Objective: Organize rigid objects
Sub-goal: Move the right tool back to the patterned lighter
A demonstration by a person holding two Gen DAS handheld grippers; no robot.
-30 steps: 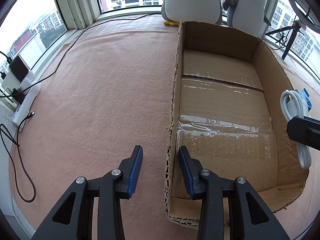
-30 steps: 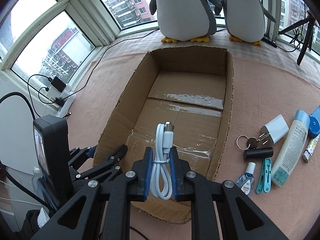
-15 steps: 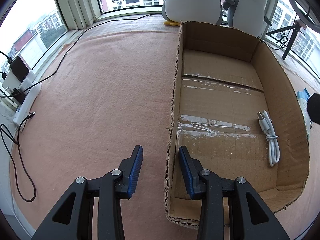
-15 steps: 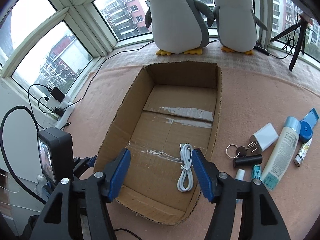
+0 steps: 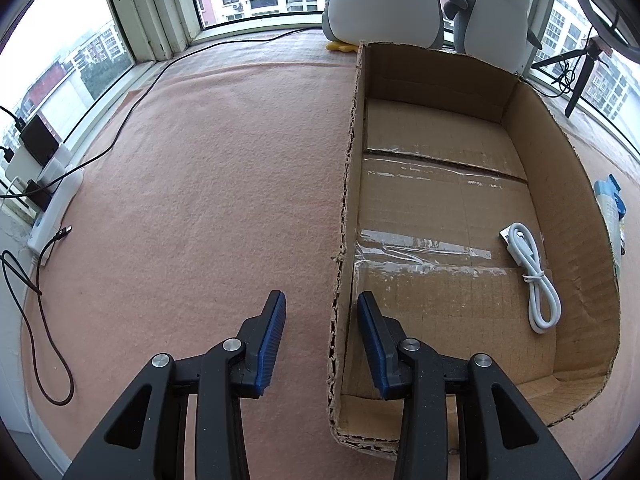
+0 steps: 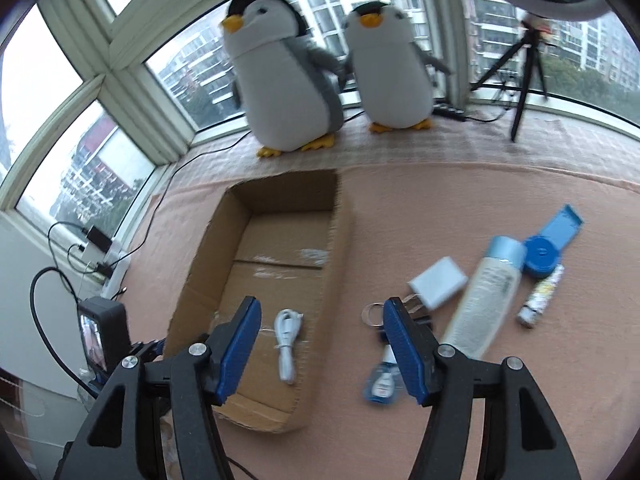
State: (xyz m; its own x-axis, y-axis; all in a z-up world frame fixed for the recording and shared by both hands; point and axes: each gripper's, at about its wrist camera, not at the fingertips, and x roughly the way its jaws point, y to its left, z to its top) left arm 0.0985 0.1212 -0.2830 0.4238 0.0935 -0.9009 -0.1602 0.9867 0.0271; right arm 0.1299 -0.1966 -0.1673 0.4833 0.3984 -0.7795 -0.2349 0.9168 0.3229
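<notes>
A coiled white cable (image 5: 532, 276) (image 6: 287, 340) lies on the floor of the open cardboard box (image 5: 576, 200) (image 6: 200, 272), near its right wall. My left gripper (image 5: 322, 312) is open and straddles the box's left wall, empty. High above the mat, my right gripper (image 6: 320, 324) is open wide and holds nothing. To the right of the box lie a white charger (image 6: 438, 282), a key ring (image 6: 372, 314), a tall lotion bottle (image 6: 482, 296), a blue round case (image 6: 542, 258), a small tube (image 6: 540, 300) and a little blue sanitizer bottle (image 6: 382, 384).
Two plush penguins (image 6: 288, 80) (image 5: 384, 0) stand by the windows behind the box. A tripod (image 6: 520, 64) stands at the back right. A power strip with plugs and dark cables (image 5: 44, 184) lies along the left edge of the pink mat (image 5: 200, 184).
My right gripper opened and dropped the white cable into the box, then rose and swung right toward the loose items. The left gripper stayed in place.
</notes>
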